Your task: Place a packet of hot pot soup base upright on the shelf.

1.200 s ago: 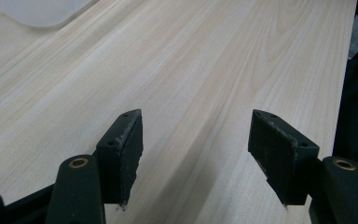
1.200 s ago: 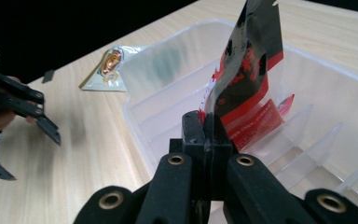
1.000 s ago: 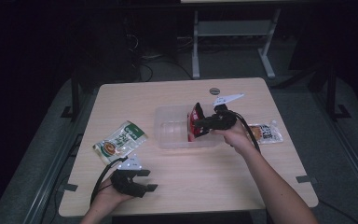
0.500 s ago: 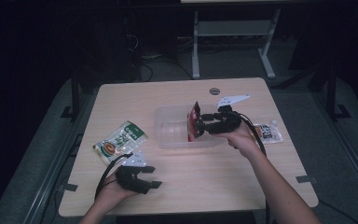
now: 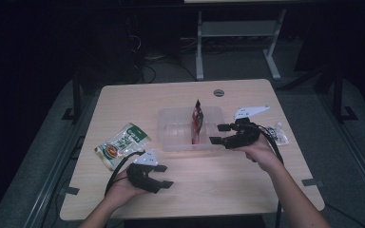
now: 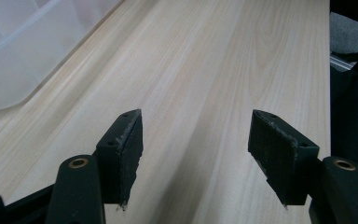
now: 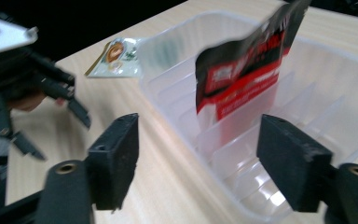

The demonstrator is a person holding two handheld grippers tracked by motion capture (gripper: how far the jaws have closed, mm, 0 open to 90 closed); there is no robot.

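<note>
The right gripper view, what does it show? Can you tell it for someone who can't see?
A red and black packet stands upright in a clear plastic bin, just past the open jaws of the right hand-held gripper. Farther left on the wooden table lie a green snack packet and the other hand-held gripper.

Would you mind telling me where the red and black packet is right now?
In the high view, the red and black packet stands on edge inside the clear plastic bin, at its right part, just left of the open right gripper.
</note>
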